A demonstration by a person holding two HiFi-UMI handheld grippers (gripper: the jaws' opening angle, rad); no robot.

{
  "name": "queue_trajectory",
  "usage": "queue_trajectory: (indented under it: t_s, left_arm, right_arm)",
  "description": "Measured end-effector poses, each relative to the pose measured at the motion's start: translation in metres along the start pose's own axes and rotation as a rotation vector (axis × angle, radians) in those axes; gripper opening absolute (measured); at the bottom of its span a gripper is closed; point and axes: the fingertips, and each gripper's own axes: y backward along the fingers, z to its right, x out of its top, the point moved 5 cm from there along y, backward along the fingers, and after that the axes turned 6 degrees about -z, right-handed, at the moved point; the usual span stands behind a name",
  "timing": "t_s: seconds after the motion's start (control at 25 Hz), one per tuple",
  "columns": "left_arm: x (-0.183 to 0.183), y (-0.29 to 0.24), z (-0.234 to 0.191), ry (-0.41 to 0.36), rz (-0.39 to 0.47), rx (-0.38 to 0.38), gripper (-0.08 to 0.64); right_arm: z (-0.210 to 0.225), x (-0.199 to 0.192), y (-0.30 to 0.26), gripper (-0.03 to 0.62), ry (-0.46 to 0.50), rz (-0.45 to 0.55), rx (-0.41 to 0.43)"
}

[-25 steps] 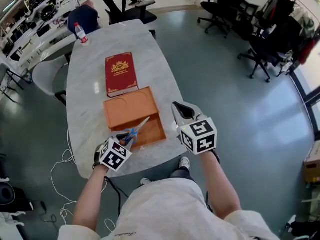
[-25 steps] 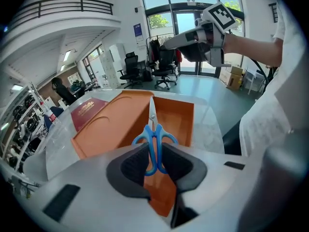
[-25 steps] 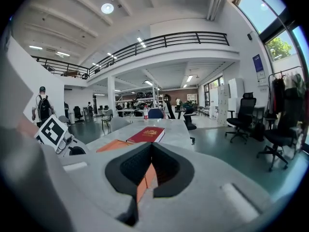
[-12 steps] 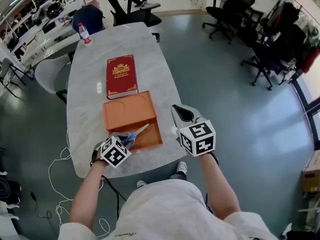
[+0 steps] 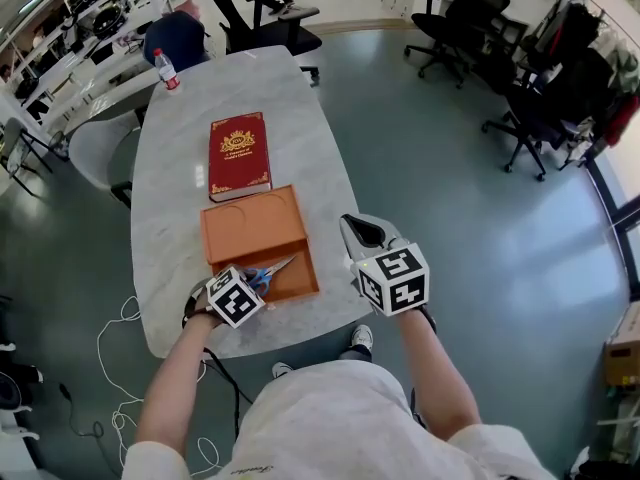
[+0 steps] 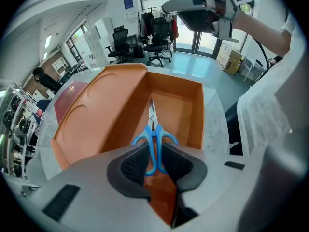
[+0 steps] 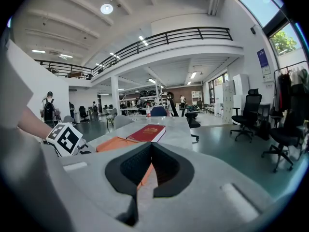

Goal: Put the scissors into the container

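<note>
Blue-handled scissors (image 6: 153,138) (image 5: 270,271) are clamped by their handles in my left gripper (image 6: 154,159) (image 5: 250,286), blades pointing forward over the open orange container (image 6: 178,111) (image 5: 255,238). The container is a shallow orange box with its lid part lying flat behind it. In the head view the scissors hang just above the box's near compartment. My right gripper (image 7: 150,164) (image 5: 362,234) is held in the air to the right of the table, jaws together with nothing between them.
A red book (image 5: 239,153) lies beyond the container on the marble table (image 5: 170,188). A water bottle (image 5: 166,69) stands at the far end. Office chairs (image 5: 265,13) ring the table and the floor to the right.
My left gripper has carried the scissors forward and lower over the container's near compartment. The right gripper has stayed almost still.
</note>
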Motion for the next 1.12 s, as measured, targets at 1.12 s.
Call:
queue_trajectory:
  t_s: [1.12]
  left_arm:
    - [-0.005, -0.007, -0.006, 0.052, -0.032, 0.011, 0.081]
  right_arm:
    - [-0.003, -0.01, -0.005, 0.005, 0.008, -0.041, 0.04]
